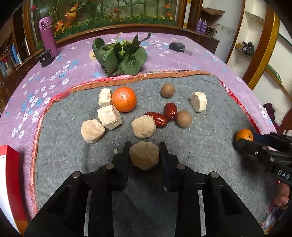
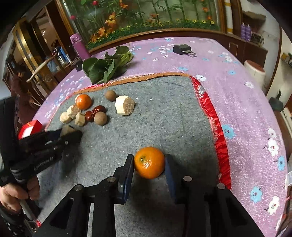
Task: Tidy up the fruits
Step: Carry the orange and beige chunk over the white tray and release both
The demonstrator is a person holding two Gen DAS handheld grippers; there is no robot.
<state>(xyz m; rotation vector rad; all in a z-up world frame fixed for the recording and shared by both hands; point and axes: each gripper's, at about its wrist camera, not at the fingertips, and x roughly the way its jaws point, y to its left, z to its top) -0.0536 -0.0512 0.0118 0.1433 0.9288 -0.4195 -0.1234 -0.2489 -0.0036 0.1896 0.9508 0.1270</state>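
I am working in a lived-in home: a table under a purple flower-printed cloth (image 1: 54,80), a tall purple thermos flask (image 1: 47,35), wooden shelving along the white wall (image 1: 255,47), and a large framed flower-garden mural (image 2: 146,16) behind.

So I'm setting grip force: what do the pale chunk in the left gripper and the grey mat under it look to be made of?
The pale beige faceted chunk looks like fibrous peeled sugarcane or compressed wood fibre: matte, rough and crumbly, with crumbs beside it. I can't tell which. The grey mat looks like felted fabric, with a fuzzy, lint-flecked, matte surface.
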